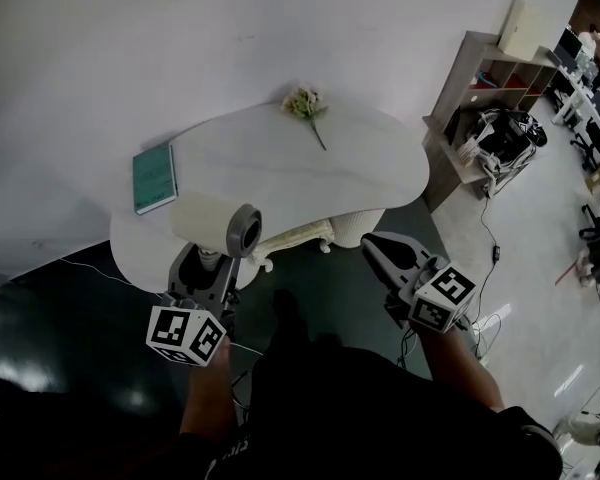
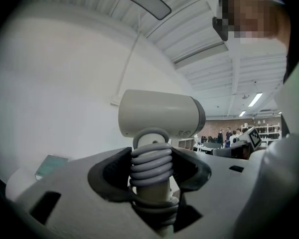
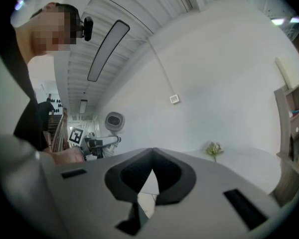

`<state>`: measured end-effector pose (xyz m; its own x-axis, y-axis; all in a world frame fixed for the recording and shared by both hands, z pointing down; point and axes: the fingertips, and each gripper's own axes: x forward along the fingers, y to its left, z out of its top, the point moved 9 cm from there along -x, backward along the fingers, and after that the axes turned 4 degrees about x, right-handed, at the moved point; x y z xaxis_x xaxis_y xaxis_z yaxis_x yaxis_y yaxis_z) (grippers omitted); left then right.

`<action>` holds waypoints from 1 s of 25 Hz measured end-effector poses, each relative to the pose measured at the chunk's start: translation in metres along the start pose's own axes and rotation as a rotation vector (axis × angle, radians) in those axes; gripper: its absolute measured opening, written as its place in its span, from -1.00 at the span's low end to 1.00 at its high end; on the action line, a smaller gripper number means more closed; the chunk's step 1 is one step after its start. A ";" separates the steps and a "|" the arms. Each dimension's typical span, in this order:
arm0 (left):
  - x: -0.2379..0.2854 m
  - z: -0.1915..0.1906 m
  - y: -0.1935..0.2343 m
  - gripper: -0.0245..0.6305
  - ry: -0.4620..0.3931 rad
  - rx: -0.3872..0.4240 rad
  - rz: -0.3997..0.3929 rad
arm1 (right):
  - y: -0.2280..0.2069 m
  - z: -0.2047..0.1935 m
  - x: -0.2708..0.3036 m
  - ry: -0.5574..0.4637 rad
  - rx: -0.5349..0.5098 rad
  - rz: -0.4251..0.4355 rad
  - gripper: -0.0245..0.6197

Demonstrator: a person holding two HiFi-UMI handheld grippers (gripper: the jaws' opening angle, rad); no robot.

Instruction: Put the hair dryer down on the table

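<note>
A cream hair dryer [image 1: 220, 224] with a grey rear end is held upright over the near left edge of the white table [image 1: 280, 173]. My left gripper [image 1: 212, 264] is shut on its handle from below. In the left gripper view the dryer's body [image 2: 159, 114] stands above the jaws. Its handle, with a grey cord [image 2: 149, 166] coiled round it, is clamped between them. My right gripper [image 1: 374, 245] hangs off the table's front edge, to the right of the dryer. Its jaws [image 3: 152, 156] meet at the tips with nothing between them. The right gripper view shows the dryer [image 3: 114, 120] at the left.
On the table lie a teal book [image 1: 154, 178] at the left and a small flower sprig [image 1: 305, 105] at the back. A wooden shelf unit [image 1: 490, 88] stands to the right. Cables trail over the dark floor beneath me. A white wall is behind the table.
</note>
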<state>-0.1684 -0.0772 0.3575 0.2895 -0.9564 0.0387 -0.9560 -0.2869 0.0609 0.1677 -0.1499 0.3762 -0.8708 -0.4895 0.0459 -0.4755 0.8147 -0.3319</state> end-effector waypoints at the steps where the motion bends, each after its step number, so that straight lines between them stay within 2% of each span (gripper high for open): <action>1: 0.006 -0.001 0.006 -0.21 -0.005 -0.003 -0.001 | -0.003 0.002 0.005 0.002 -0.007 -0.002 -0.91; 10: 0.072 0.003 0.084 -0.21 -0.012 0.041 -0.036 | -0.039 0.032 0.099 -0.003 -0.050 -0.029 -0.90; 17: 0.118 -0.002 0.149 -0.21 0.025 0.007 -0.092 | -0.055 0.037 0.171 0.016 -0.032 -0.056 -0.90; 22: 0.143 -0.019 0.169 -0.21 0.075 -0.019 -0.105 | -0.069 0.025 0.195 0.023 0.041 -0.057 -0.90; 25: 0.159 -0.030 0.173 -0.21 0.103 -0.036 -0.110 | -0.088 0.018 0.202 0.065 0.030 -0.080 -0.90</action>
<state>-0.2862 -0.2773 0.4043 0.3973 -0.9082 0.1317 -0.9166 -0.3856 0.1060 0.0361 -0.3262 0.3978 -0.8372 -0.5303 0.1341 -0.5404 0.7639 -0.3529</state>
